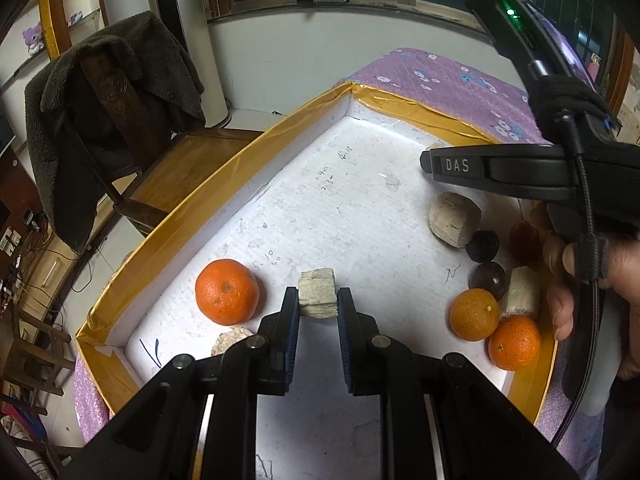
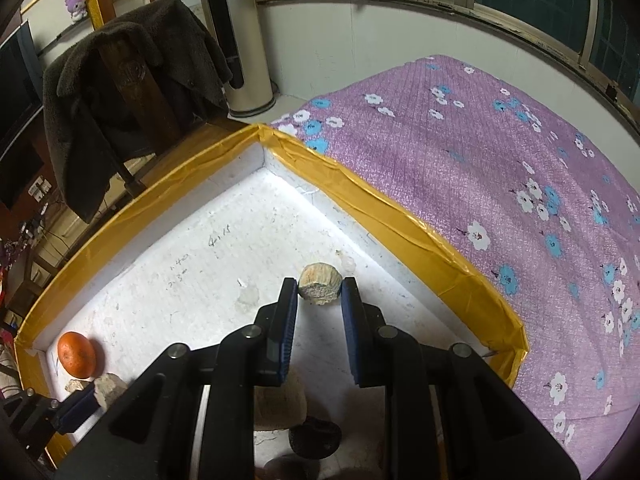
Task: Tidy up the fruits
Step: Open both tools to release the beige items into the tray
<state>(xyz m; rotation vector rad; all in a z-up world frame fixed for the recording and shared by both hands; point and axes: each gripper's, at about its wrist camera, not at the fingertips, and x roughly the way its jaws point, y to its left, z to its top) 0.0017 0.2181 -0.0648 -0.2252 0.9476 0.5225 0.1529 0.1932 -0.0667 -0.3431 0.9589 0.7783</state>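
In the left wrist view my left gripper is shut on a pale beige chunk above the white foam tray. An orange lies just left of it, with a flat beige piece below it. At the right lie two more oranges, two dark purple fruits, a red fruit and beige chunks. In the right wrist view my right gripper is shut on a round beige chunk near the tray's far corner.
The tray has a yellow taped rim and rests on a purple flowered cloth. A wooden chair with a dark coat stands to the left. The right hand and its gripper body hang over the tray's right side.
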